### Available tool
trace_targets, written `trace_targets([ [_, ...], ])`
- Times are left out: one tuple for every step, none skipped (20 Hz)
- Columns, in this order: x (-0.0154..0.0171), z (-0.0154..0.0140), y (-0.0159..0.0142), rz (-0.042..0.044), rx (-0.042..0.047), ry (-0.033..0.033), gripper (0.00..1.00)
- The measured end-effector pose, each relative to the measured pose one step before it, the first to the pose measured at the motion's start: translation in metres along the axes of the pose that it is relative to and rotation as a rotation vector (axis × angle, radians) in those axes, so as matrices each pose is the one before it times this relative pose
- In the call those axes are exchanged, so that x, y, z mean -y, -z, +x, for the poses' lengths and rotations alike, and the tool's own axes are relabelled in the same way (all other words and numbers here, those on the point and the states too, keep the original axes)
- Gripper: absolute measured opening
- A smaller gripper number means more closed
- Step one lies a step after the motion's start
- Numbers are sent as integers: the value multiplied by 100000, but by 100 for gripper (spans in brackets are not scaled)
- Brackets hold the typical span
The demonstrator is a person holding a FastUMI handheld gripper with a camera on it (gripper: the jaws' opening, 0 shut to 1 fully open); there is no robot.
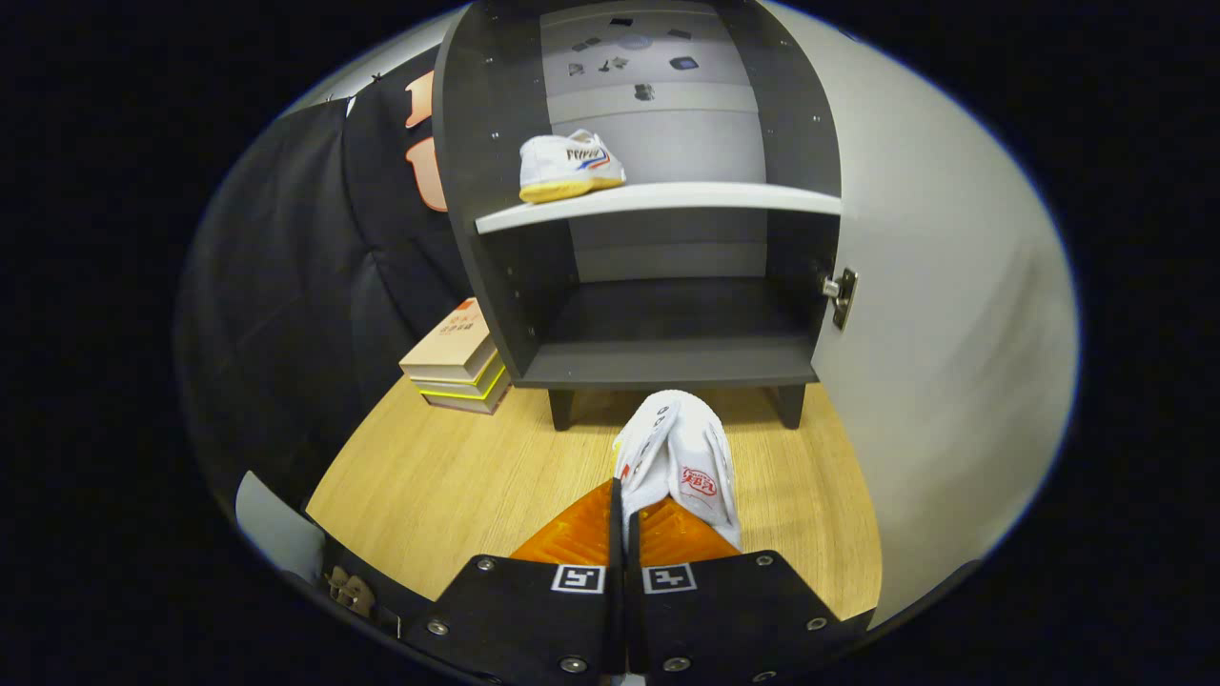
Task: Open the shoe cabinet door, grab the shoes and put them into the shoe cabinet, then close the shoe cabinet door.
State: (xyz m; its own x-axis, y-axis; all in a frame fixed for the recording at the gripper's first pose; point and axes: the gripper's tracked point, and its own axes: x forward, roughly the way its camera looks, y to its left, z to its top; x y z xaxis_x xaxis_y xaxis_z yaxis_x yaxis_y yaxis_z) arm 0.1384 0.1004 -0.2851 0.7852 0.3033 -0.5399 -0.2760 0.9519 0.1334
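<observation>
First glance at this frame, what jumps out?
The white shoe pinched between the gripper fingers, held just ahead of the open shoe cabinet. Its mate, a second white shoe, already sits on the cabinet's white shelf, and the door stands open to the right. A stack of books lies on the wood floor beside the cabinet.

The gripper (624,514) is pinching a white canvas shoe (681,467) between its nearly closed fingers, holding it above the light wooden floor (429,486). Beyond it, the dark grey shoe cabinet (658,353) is standing with its pale door (934,362) swung open. A second white sneaker (569,167) is sitting on the white upper shelf (705,198). Stacked books (457,360) are lying beside the cabinet.
</observation>
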Motion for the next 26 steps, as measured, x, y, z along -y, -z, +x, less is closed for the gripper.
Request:
trace_targets([
  [-182,-675,-1613,30,2897,-302,0],
  [-161,-571,-1629,46,2824,-215,0],
  [-42,-564,-1512,-89,2127,105,0],
  [-86,-528,-1449,472,2026,-180,0],
  [-130,-568,-1447,-109,2407,-194,0],
  [-118,-354,-1384,-205,2479,-373,0],
  [-148,-500,-1417,238,2659,-793,0],
  [-233,228,-1444,-503,1633,-628,0],
  [-65,336,-1412,-1118,1934,-745,0],
  [160,584,-1016,-1244,1933,-27,0],
  [81,343,-1018,-1383,1117,32,0],
  [378,403,-1162,-1798,2322,388,0],
  [417,539,-1199,-987,1174,349,0],
  [242,660,-1224,88,1831,-120,0],
  [328,835,-1119,-136,1625,19,0],
  [513,976,-943,-510,1114,110,0],
  [518,1017,-874,-627,775,218,0],
  [557,1247,-617,-1416,581,512,0],
  [608,1196,-709,-834,428,428,0],
  [525,1269,-727,-586,192,392,0],
  [592,1324,-474,-241,-450,396,0],
  [495,1563,-420,-7,3,508,0],
  [558,1359,-346,-828,-443,693,0],
  [455,1501,-214,-706,-887,658,0],
  [387,1460,-221,-1009,-366,656,0],
  [431,1229,13,-607,-1388,368,0],
])
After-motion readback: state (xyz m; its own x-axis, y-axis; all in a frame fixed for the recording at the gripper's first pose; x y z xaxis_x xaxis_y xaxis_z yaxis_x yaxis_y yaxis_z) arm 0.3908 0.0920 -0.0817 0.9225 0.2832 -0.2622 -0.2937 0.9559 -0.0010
